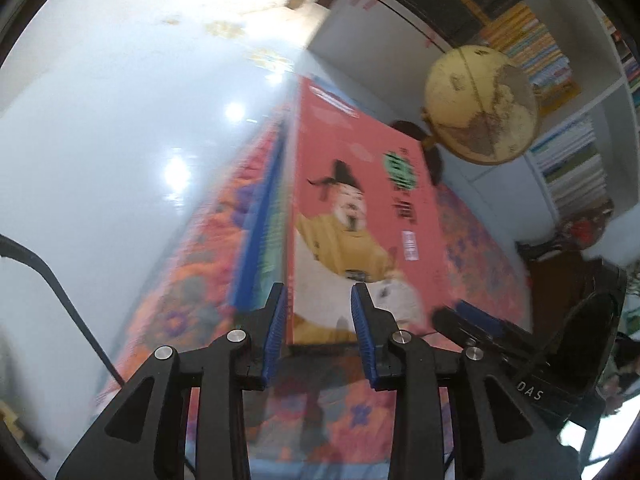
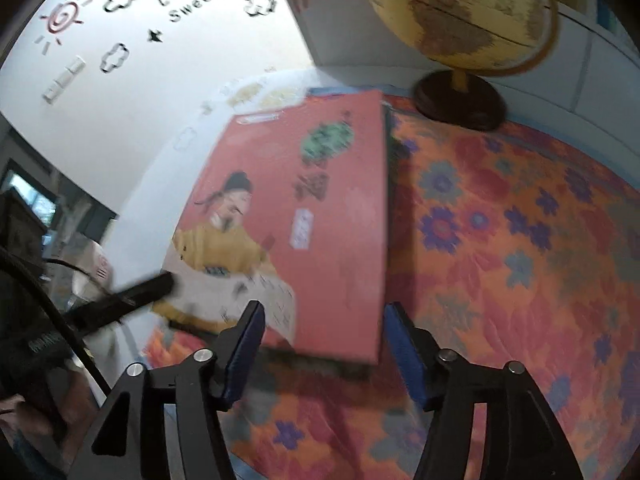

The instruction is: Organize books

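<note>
The red book (image 1: 360,216) lies on top of a small pile of books on the table (image 2: 520,240), which has a cloth with orange and purple flowers. Its cover shows a man in a yellow robe and a black hat. Under it a blue book (image 1: 256,232) peeks out on one side.

The left tool (image 1: 319,320) has its two blue pads spread apart, one on each side of the near corner of the red book. It is not squeezing anything. The right tool (image 2: 324,344) is open too, and the near edge of the book sits just in front of its gap. The pictures are blurry, so I cannot tell if a pad touches the cover.

The book looks big, flat and thin. Its cover looks smooth and a bit shiny, so it may slip. It is probably not heavy, but a thin book can bend and flop if you grab only a corner. I think the best place to hold it is the middle of an edge, near the back, with both pads flat.

A round yellow globe (image 2: 460,12) on a dark stand is close behind the pile. It could tip if bumped.
</note>
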Tool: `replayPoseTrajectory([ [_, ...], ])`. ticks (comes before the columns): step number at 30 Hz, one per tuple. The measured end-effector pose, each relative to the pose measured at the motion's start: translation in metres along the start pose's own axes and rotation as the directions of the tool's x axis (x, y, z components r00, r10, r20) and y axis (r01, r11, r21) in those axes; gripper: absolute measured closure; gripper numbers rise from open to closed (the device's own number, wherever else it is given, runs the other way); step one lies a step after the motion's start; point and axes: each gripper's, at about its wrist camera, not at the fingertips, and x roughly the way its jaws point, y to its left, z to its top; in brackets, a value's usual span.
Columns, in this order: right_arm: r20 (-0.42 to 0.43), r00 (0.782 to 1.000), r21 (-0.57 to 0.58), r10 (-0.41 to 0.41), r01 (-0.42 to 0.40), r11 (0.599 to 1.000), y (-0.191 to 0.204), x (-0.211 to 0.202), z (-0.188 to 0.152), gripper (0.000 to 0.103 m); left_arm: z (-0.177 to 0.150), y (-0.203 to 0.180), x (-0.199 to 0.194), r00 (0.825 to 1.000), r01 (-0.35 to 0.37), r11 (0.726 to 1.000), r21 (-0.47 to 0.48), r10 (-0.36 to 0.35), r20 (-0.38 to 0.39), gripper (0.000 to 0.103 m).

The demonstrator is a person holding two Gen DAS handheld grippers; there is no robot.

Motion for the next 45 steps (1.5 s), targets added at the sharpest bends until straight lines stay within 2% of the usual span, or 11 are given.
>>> replayPoseTrajectory([
  [5,-0.118,0.991,0.085,-0.055,0.066,0.994,-0.012,-0.002,-0.04,0.042,-0.005,-0.011,-0.014,0.992,-0.124,0.99,0.065,0.123,0.016,0.073],
  [10,-0.246,0.929,0.138,-0.278,0.318,0.938,-0.032,-0.019,-0.063,0.042,-0.011,-0.086,-0.032,0.998,-0.058,0.966,0.251,0.049,0.038,0.073],
  [16,0.047,0.833,0.223,-0.551,0.529,0.819,-0.044,-0.136,-0.031,0.039,-0.003,-0.212,-0.072,0.991,-0.04,0.845,0.533,-0.035,0.129,0.062],
  [18,0.166,0.789,0.313,-0.592,0.527,0.79,-0.046,-0.189,-0.025,0.019,0.0,-0.232,-0.088,0.99,0.032,0.844,0.535,-0.102,0.101,0.055],
  [20,0.278,0.736,0.392,-0.617,0.499,0.773,-0.042,-0.23,-0.025,0.015,-0.001,-0.242,-0.107,0.97,0.181,0.834,0.521,-0.24,0.047,0.019],
  [21,0.324,0.709,0.429,-0.627,0.481,0.765,-0.039,-0.248,-0.03,0.013,-0.004,-0.241,-0.116,0.957,0.219,0.832,0.51,-0.285,0.054,0.014],
  [23,0.37,0.689,0.465,-0.623,0.443,0.766,-0.035,-0.268,-0.034,0.009,-0.011,-0.242,-0.129,0.948,0.184,0.841,0.509,-0.289,0.133,0.013],
  [26,0.381,0.666,0.476,-0.641,0.453,0.754,-0.027,-0.277,-0.031,0.009,-0.022,-0.245,-0.131,0.948,-0.017,0.838,0.546,-0.159,0.275,0.013],
  [32,0.327,0.701,0.402,-0.633,0.504,0.765,-0.016,-0.242,-0.03,0.009,-0.027,-0.226,-0.106,0.96,-0.166,0.814,0.557,0.005,0.279,0.013],
  [40,0.354,0.716,0.358,-0.602,0.491,0.794,-0.016,-0.231,-0.028,0.009,-0.018,-0.218,-0.083,0.97,-0.165,0.848,0.504,0.046,0.24,0.013],
  [45,0.358,0.726,0.378,-0.588,0.463,0.802,-0.026,-0.233,-0.028,0.009,-0.029,-0.225,-0.083,0.977,-0.132,0.826,0.548,0.014,0.214,0.013],
])
